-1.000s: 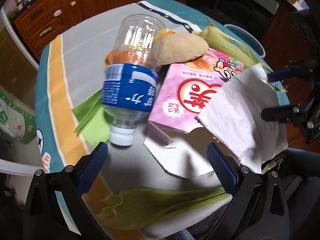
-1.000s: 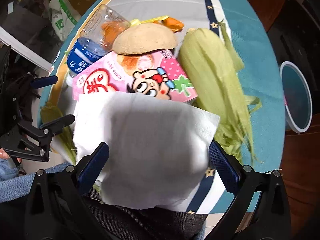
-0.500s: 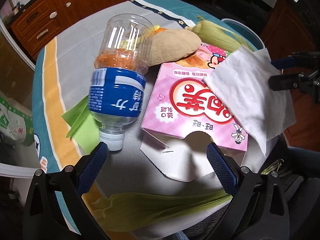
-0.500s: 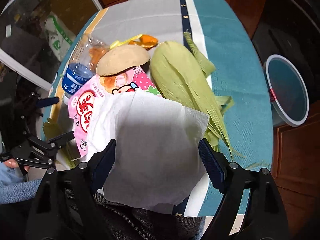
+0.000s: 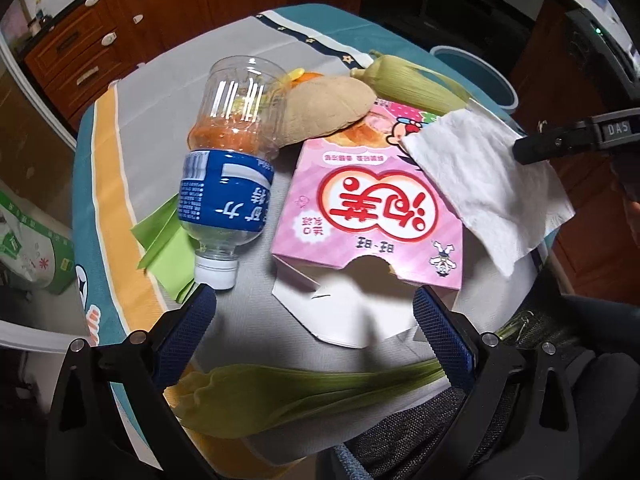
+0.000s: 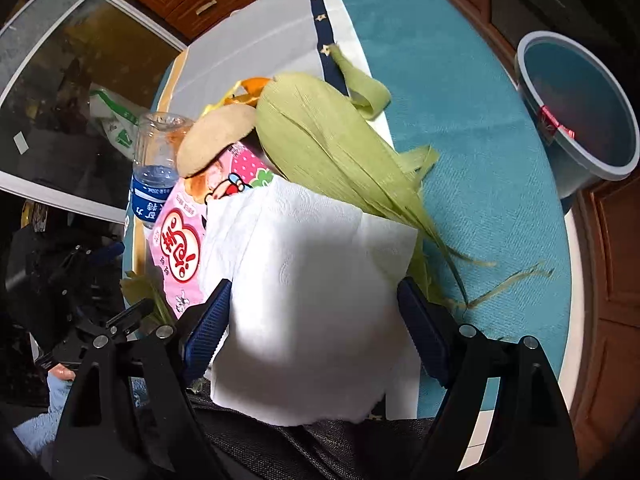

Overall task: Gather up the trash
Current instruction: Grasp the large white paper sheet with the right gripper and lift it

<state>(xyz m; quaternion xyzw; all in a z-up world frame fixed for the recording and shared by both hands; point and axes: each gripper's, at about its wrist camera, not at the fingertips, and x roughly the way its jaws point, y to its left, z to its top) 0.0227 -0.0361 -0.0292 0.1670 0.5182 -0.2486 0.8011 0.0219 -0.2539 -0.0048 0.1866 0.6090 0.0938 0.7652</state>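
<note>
Right wrist view: white, embossed paper towel [image 6: 316, 280] between fingers of spread right gripper [image 6: 314, 332].

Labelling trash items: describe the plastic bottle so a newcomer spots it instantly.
On the round table with the teal and grey cloth, look left of the pink snack box. The plastic bottle lies on its side there, white cap towards the camera. It is the only clear item, with a blue label and orange peel inside.

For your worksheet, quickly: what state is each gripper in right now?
Left gripper: open, holding nothing.
Right gripper: fingers around the white paper towel; whether it is gripped cannot be told.
</note>
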